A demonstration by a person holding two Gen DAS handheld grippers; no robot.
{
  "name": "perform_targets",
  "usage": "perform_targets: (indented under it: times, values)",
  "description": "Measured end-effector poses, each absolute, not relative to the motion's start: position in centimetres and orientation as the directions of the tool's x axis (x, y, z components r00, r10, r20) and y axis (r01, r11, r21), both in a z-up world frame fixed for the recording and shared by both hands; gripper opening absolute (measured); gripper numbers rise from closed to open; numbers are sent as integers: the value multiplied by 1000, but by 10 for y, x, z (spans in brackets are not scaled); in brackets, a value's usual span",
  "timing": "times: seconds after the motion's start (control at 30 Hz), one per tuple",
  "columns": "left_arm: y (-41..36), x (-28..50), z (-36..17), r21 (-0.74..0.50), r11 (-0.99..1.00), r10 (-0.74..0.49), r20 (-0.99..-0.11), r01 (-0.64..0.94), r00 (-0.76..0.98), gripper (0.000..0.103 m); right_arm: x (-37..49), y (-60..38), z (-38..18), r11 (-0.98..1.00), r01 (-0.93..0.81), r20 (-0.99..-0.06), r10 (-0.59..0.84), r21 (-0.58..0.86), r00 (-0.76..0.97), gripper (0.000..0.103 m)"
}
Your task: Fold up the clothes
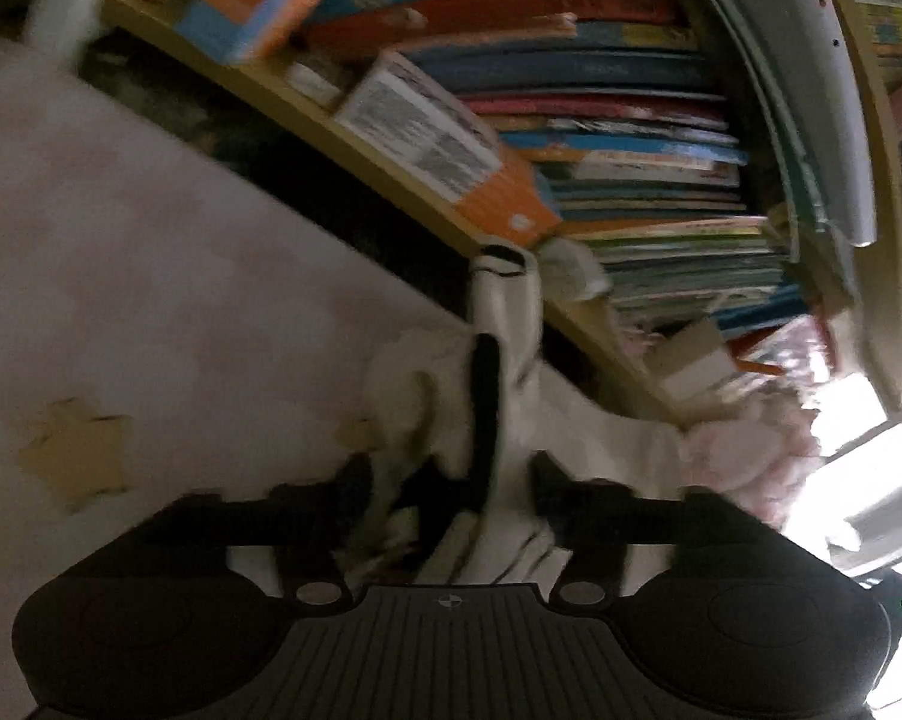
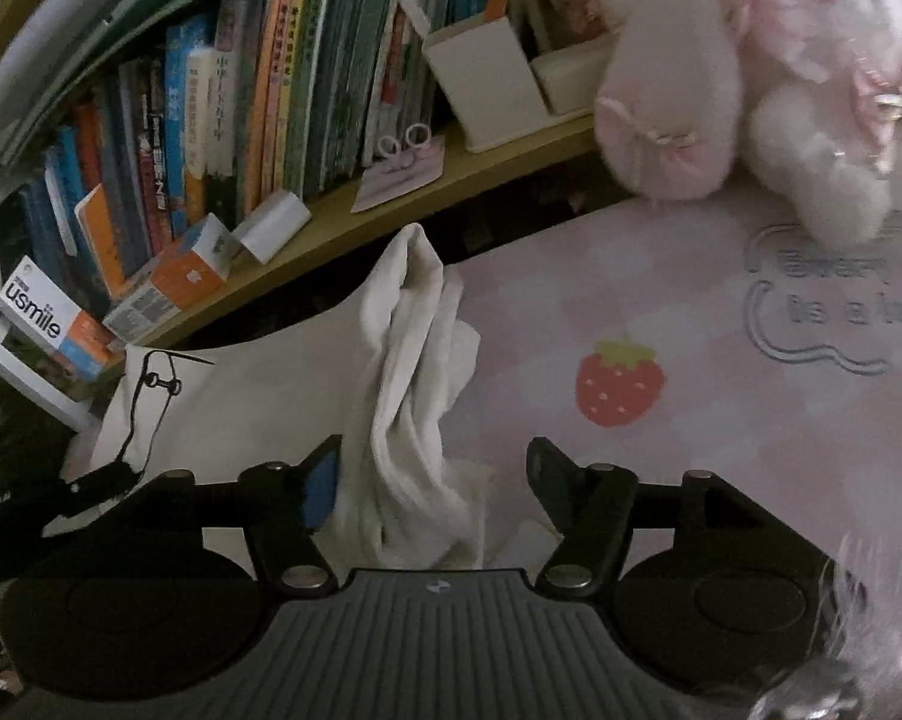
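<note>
A: Entry, right wrist view. The right gripper (image 2: 435, 480), black with ribbed grey housing, stands released: jaws spread, one finger (image 2: 321, 483) carrying a blue pad just beside the cloth, the other clear of it. Between them lies the white soft cotton garment (image 2: 414, 396), bunched into a long rumpled ridge running from near to far.

B: Where does it rest?

A: On the pale pink desk mat (image 2: 721, 420), smooth, printed with a red strawberry (image 2: 619, 381). A flatter panel with a thin black line drawing spreads to the left.

B: Left wrist view?

A: Blurred. The left gripper (image 1: 451, 480) is also released, jaws apart, with the same white garment (image 1: 511, 360) crumpled between them; whether a pad touches the cloth, I cannot tell. A black stripe runs along one fold.

B: Surroundings?

A: Far side: a yellow-brown wooden shelf (image 2: 390, 204) packed with upright books (image 2: 270, 90). Far right: a fluffy pink-and-white plush toy (image 2: 721, 90).
</note>
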State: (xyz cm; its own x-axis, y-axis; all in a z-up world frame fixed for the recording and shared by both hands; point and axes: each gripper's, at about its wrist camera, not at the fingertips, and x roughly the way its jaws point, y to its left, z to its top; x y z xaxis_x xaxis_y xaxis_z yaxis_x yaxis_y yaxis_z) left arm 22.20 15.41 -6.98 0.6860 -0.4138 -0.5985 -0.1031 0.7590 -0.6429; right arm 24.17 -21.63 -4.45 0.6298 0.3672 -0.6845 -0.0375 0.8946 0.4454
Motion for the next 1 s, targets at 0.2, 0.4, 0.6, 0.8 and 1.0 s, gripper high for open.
perform_targets:
  times: [0.2,0.4,0.6,0.8,1.0]
  values:
    - [155,183,-52,-589,803,-362,-596,-85,717,67,200,-210,-25,944,-115,-676,304,311,671,71]
    - [126,141,-32,-449,892,-273,-629,-54,728,79,164,-199,-16,959,-184,-670,282,215,687,80]
    - [84,105,-20,-252,964,-105,-652,-84,751,86,139,-194,-13,969,-206,-677,242,135,695,88]
    - [41,79,-12,-118,981,45,-626,-152,779,96,121,-202,-13,971,-224,-673,217,78,707,97]
    - [11,63,-8,3,979,165,-596,-204,786,100,110,-212,-19,960,-275,-658,241,54,713,101]
